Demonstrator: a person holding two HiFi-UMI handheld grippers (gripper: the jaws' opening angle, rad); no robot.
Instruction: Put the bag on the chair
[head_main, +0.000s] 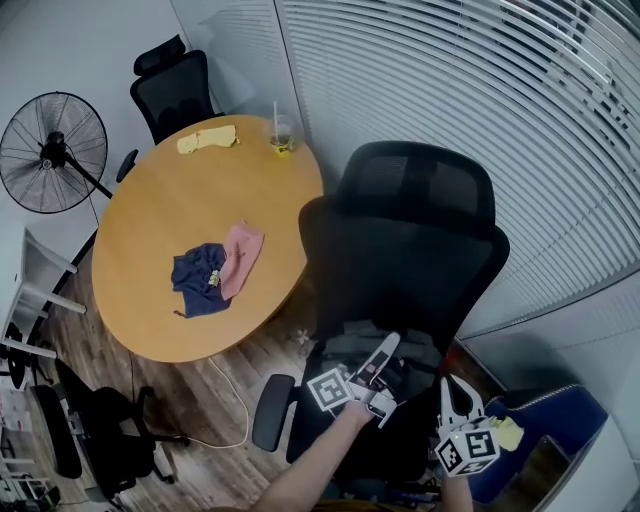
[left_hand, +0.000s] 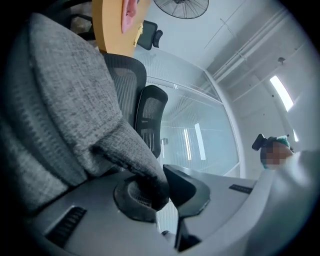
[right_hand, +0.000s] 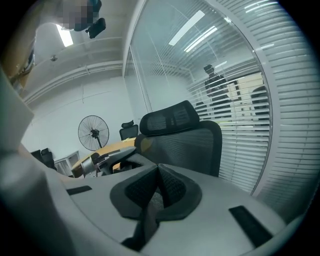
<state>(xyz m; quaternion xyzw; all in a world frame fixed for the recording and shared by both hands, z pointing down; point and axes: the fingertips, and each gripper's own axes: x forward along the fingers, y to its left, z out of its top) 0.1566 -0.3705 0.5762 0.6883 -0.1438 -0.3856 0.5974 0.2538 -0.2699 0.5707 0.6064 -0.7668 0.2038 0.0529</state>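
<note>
Fingers (left_hand: 187, 187) of the left gripper (left_hand: 161, 195) pinch one grey bag (left_hand: 65, 110).

round wooden table (head_main: 170, 200) | pedestal fan (head_main: 52, 152) (left of it) | slatted blinds (head_main: 450, 80) on glass wall | wood-plank floor (head_main: 205, 388)

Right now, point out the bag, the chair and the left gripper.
bag (left_hand: 65, 100), left gripper view, grey fabric side.
chair (head_main: 400, 260), head view, middle of backrest.
left gripper (left_hand: 160, 189), left gripper view, between fingertips clamping the bag.
</note>
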